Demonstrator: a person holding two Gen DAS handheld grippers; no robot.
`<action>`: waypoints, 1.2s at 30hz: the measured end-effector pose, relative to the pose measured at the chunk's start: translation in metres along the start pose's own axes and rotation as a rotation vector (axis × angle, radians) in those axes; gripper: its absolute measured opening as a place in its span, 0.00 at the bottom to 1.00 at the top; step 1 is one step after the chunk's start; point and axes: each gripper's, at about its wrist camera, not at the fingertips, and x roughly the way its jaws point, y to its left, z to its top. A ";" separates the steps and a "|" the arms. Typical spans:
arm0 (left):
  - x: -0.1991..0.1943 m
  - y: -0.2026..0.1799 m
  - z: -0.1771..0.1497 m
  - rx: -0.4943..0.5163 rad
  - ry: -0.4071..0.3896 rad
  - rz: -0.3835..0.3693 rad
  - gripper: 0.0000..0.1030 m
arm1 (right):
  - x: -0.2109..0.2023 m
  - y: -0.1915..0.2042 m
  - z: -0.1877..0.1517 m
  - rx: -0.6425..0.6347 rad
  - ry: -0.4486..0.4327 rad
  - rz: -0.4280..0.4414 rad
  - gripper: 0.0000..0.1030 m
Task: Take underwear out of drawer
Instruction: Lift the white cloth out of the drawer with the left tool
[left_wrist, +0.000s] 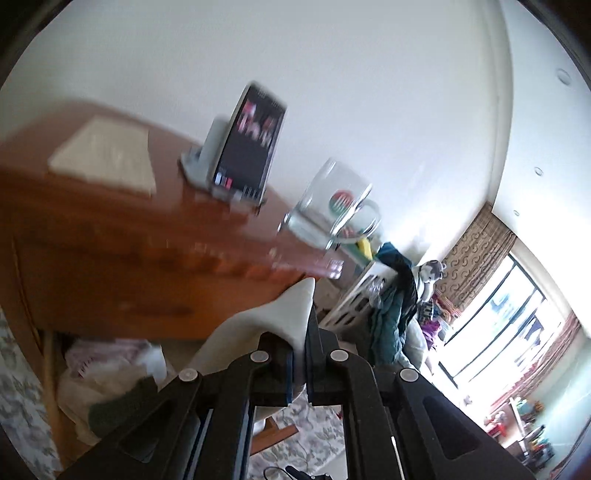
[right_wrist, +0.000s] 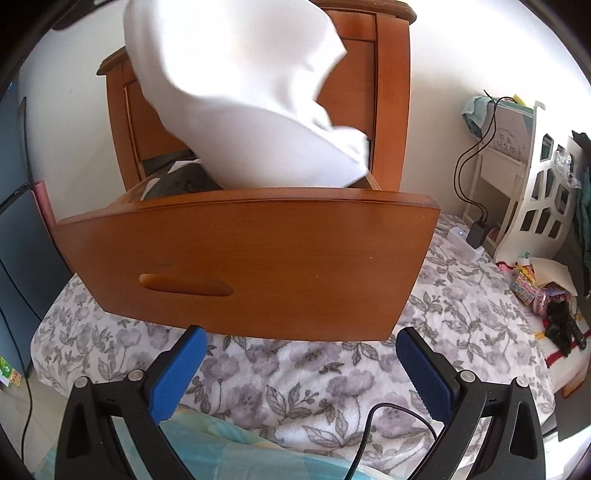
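Your left gripper has its two fingers clamped on one piece of white underwear, a soft, smooth fabric that peaks at 12 o'clock above the fingertips and drapes toward 8 o'clock. In the right wrist view the same white underwear hangs as one broad, rounded fold over the open drawer, its lower edge at the drawer's mouth. Your right gripper has its two blue, ribbed fingers spread wide with nothing between them, just short of the curved, glossy wooden drawer front with one oval recessed handle. One dark garment lies inside at 10 o'clock. On the wooden surface stand one clear glass mug, one phone on a stand and one pale flat pad.
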 end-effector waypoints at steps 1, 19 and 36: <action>-0.005 -0.004 0.005 0.010 -0.012 0.002 0.04 | 0.000 0.000 0.000 -0.001 0.001 -0.002 1.00; -0.120 -0.086 0.016 0.221 -0.225 0.045 0.04 | -0.005 0.001 0.001 -0.008 -0.010 -0.014 1.00; -0.065 -0.049 -0.062 0.164 0.033 0.149 0.04 | -0.008 -0.007 0.000 0.022 -0.007 -0.027 1.00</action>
